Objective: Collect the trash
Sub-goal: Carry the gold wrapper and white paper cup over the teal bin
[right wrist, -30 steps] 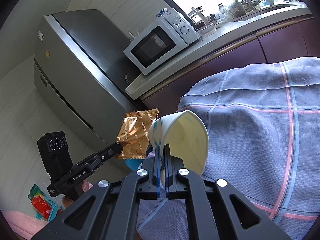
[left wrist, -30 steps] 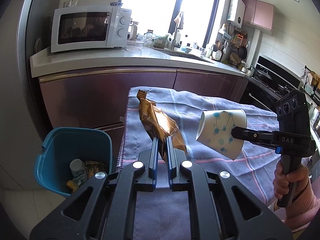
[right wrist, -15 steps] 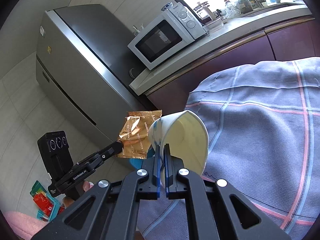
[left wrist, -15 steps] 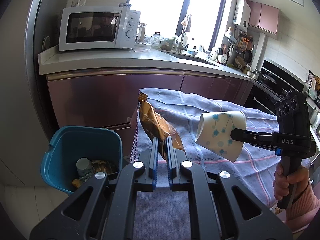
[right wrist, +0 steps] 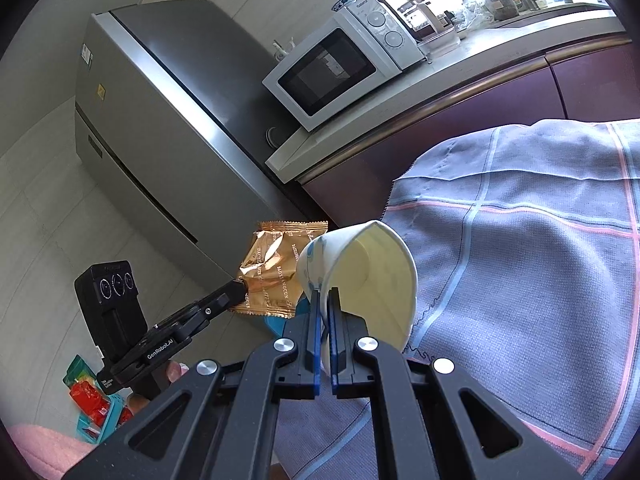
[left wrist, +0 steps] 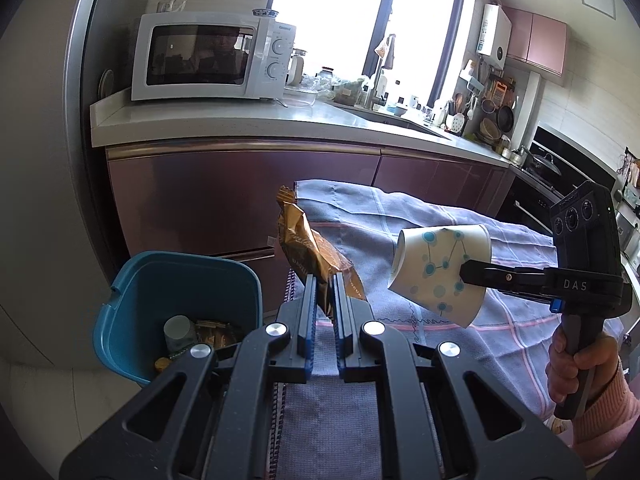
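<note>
My left gripper (left wrist: pixel 323 280) is shut on a crinkled gold snack wrapper (left wrist: pixel 308 246), held up over the left edge of the cloth-covered table (left wrist: pixel 400 392). A blue trash bin (left wrist: pixel 168 280) with several discarded items inside stands on the floor just left of it. To the right, my right gripper (left wrist: pixel 464 270) is shut on the rim of a white paper cup (left wrist: pixel 438 272) with blue dots, tipped on its side. In the right wrist view the cup (right wrist: pixel 372 280) faces me with its mouth open, pinched by the right gripper (right wrist: pixel 325 294), beside the wrapper (right wrist: pixel 276 272) and the left gripper (right wrist: pixel 240 286).
A white microwave (left wrist: pixel 212 62) sits on the counter (left wrist: pixel 240 124) above maroon cabinets behind the table. A tall steel fridge (right wrist: pixel 160 160) stands at the left. A hand in a pink sleeve (left wrist: pixel 580 364) holds the right gripper. Coloured packets (right wrist: pixel 90 400) lie low at the left.
Both views have shifted a little: the bin and microwave sit further right in the left wrist view. Wrapper and cup stay gripped as before, the cup now slightly nearer the wrapper.
</note>
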`<state>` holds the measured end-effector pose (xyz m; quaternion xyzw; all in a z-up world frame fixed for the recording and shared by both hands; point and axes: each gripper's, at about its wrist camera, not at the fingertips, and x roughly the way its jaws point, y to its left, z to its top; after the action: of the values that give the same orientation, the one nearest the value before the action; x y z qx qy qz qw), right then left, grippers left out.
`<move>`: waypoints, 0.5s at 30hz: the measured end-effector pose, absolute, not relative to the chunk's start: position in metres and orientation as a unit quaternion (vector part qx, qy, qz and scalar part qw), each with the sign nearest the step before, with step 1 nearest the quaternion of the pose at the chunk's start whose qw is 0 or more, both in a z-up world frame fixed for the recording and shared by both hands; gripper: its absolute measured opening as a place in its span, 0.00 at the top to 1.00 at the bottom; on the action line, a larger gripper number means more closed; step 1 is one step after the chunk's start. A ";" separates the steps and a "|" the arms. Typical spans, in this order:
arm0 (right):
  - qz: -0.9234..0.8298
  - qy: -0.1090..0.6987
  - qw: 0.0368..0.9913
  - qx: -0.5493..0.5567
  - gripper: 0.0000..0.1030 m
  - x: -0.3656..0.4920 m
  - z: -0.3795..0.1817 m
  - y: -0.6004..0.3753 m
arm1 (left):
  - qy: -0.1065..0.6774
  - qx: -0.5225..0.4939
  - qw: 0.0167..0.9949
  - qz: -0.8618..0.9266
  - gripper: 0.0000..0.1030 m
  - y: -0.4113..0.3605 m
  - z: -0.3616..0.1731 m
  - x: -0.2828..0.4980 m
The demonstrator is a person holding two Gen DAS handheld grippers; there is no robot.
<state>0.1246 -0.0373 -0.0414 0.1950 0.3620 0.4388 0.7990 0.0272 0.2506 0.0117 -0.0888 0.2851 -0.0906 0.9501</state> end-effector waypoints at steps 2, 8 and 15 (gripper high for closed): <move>0.440 0.363 0.798 0.193 0.97 0.125 -0.041 -0.036 | 0.285 -0.091 0.950 -0.089 0.92 0.253 0.011 0.027; 0.446 0.364 0.795 0.189 0.97 0.127 -0.041 -0.032 | 0.284 -0.092 0.951 -0.080 0.92 0.259 0.012 0.026; 0.453 0.367 0.791 0.185 0.97 0.129 -0.041 -0.027 | 0.282 -0.092 0.952 -0.070 0.92 0.266 0.014 0.025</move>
<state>0.1289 -0.0266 -0.0411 0.1854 0.3669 0.4526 0.7913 0.0248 0.2658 0.0137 -0.0920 0.2818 -0.0705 0.9525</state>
